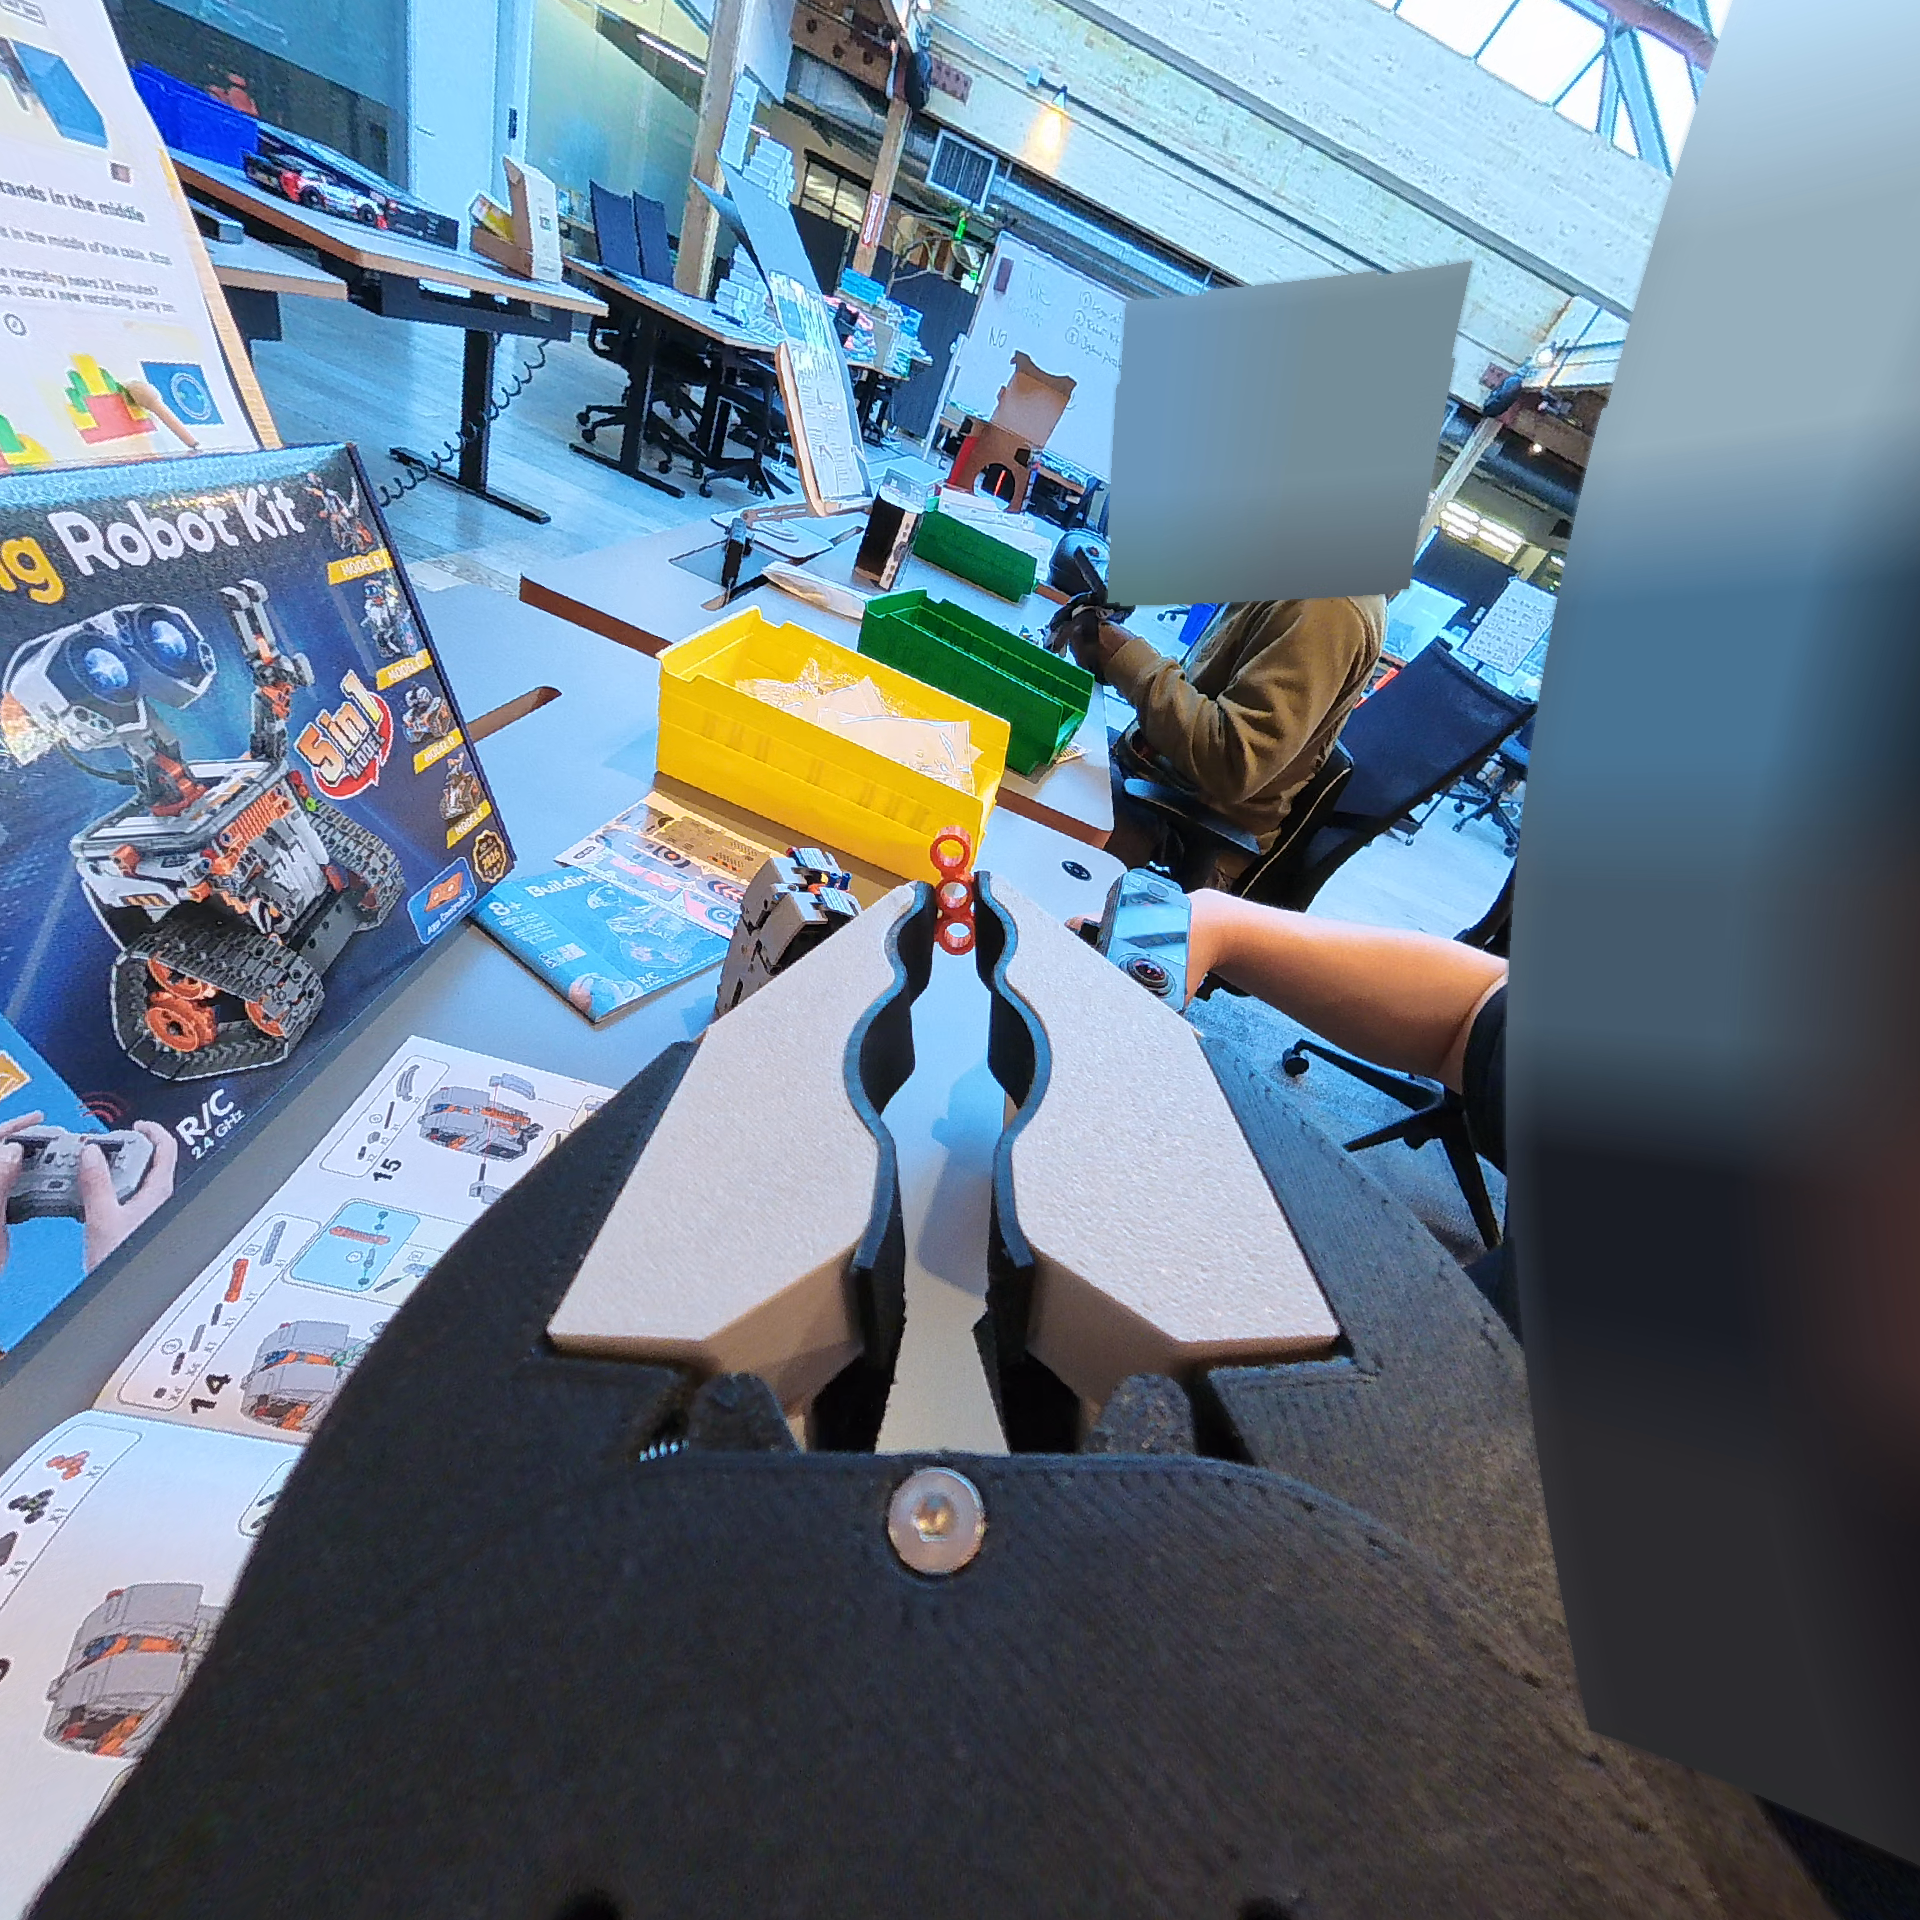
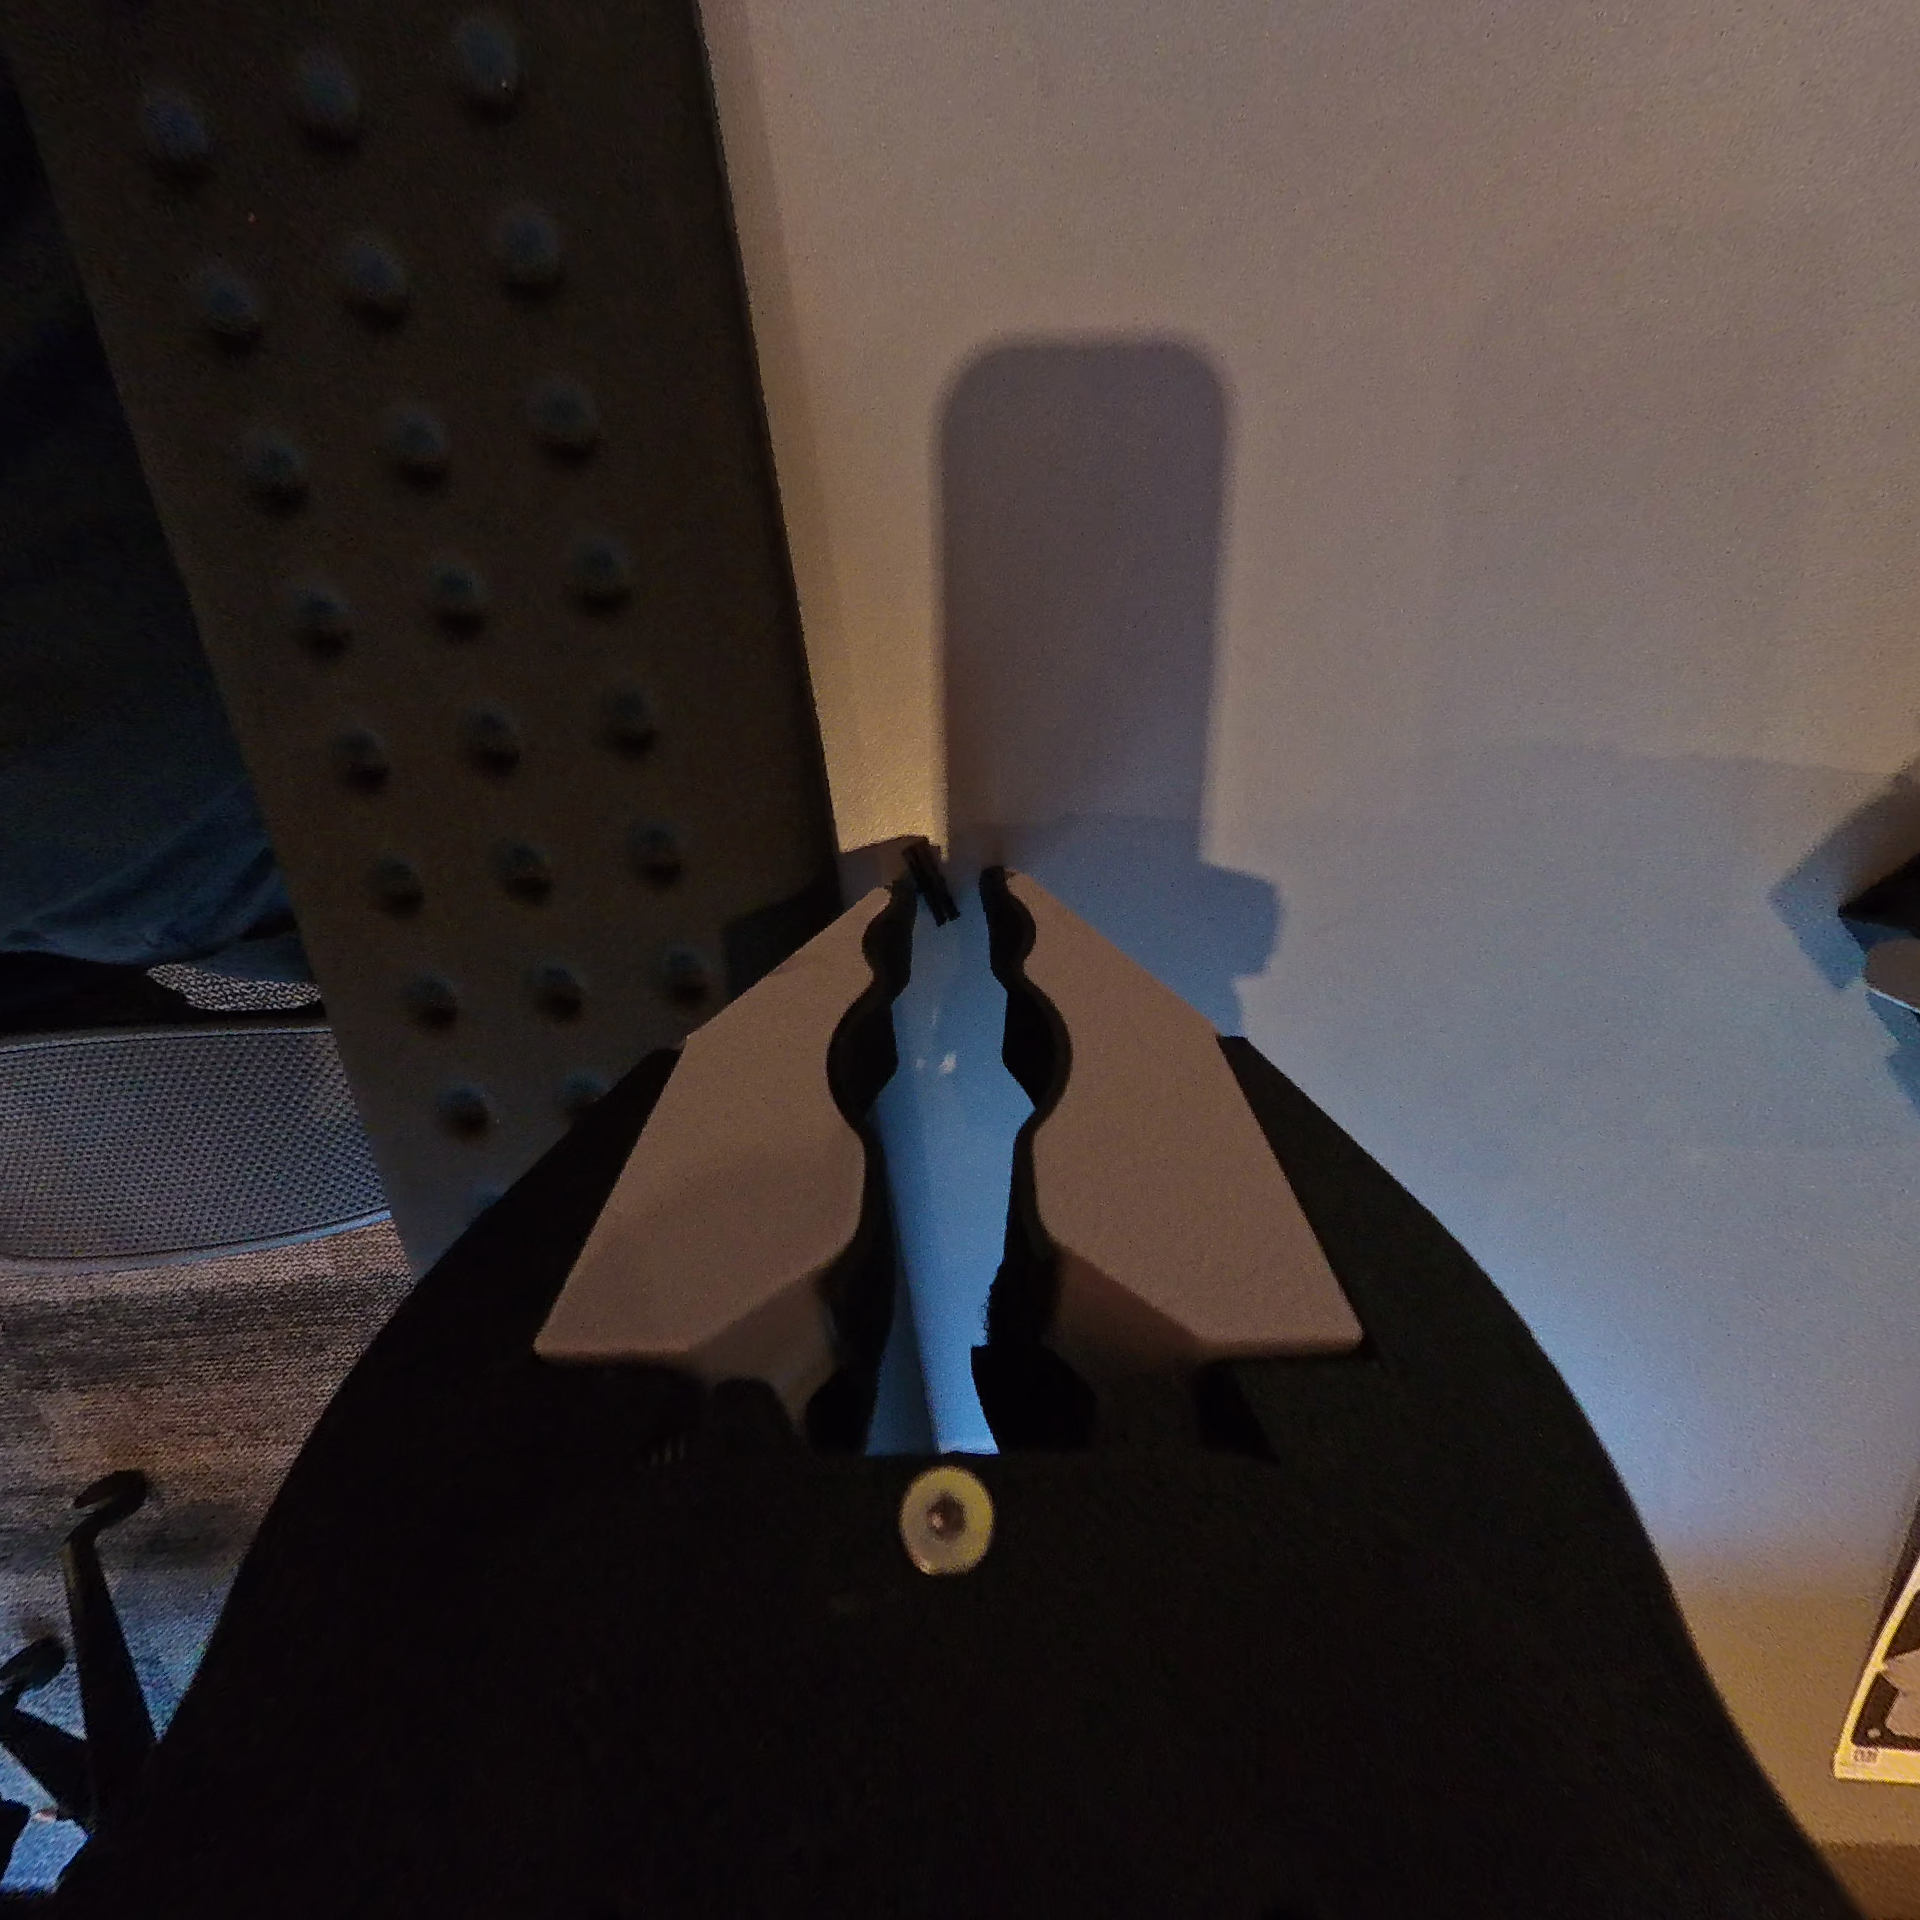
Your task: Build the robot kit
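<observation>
pinching orange three-ring piece (image 1: 952,896) at tips – left gripper (image 1: 951,904) nearly closed; right gripper (image 2: 951,896) narrowly parted, small black pin (image 2: 930,883) against left fingertip – grip unclear.

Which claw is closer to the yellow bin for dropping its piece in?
Probably the left gripper: it holds the orange piece just before the yellow bin. The right view shows no bin.
</observation>
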The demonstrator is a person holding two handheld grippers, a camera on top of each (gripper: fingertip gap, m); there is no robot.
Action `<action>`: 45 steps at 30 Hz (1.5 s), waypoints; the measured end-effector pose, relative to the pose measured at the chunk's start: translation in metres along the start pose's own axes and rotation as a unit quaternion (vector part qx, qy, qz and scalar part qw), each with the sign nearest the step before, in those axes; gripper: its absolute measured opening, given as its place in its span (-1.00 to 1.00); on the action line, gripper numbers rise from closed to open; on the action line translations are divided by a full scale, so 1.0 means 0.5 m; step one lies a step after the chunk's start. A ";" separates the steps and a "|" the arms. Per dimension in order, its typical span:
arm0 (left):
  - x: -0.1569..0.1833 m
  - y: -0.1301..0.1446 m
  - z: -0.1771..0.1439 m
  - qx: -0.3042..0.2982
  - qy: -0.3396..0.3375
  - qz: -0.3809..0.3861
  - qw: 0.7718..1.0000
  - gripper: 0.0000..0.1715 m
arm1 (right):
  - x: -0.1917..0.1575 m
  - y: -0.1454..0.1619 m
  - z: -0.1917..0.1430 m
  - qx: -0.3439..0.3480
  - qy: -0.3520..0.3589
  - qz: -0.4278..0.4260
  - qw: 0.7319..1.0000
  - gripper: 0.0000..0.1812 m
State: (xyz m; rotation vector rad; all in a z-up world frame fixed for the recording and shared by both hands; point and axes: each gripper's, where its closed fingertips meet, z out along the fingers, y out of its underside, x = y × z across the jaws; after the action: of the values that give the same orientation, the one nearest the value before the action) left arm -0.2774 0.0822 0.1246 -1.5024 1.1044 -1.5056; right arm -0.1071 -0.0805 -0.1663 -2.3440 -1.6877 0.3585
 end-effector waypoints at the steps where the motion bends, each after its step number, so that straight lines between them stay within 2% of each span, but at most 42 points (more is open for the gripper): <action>1: 0.001 0.000 0.000 0.000 0.000 0.000 1.000 -0.96 | 0.002 0.002 -0.001 -0.003 0.002 -0.001 1.000 -0.86; 12: 0.001 0.002 0.002 -0.003 0.001 0.000 1.000 -0.96 | 0.004 0.008 -0.002 -0.031 0.008 -0.037 0.999 -0.86; 18: 0.001 0.005 0.005 -0.006 0.003 -0.002 1.000 -0.96 | 0.003 0.006 -0.002 -0.057 0.022 -0.105 0.993 -0.83; 24: -0.002 0.011 0.013 -0.014 0.001 -0.003 1.000 -0.96 | 0.012 0.003 -0.014 -0.117 0.054 -0.249 0.960 -0.83; 30: -0.005 0.018 0.022 -0.023 -0.006 0.000 1.000 -0.96 | 0.003 -0.013 -0.022 -0.126 0.046 -0.342 0.930 -0.83; 38: -0.009 0.020 0.023 -0.025 -0.010 -0.001 1.000 -0.96 | -0.002 0.006 0.000 -0.165 0.013 -0.368 0.915 -0.84; 43: -0.012 0.018 0.019 -0.023 -0.011 -0.003 1.000 -0.96 | -0.006 0.011 0.001 -0.178 -0.001 -0.362 0.915 -1.00; 45: -0.012 0.018 0.018 -0.023 -0.011 -0.003 1.000 -0.96 | -0.006 0.012 0.001 -0.177 -0.003 -0.350 0.920 -1.00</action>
State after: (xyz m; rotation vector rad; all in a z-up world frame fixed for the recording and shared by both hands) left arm -0.2686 0.0837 0.1135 -1.5499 1.1294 -1.4738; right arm -0.1030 -0.0850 -0.1686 -1.7354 -2.6045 -0.0848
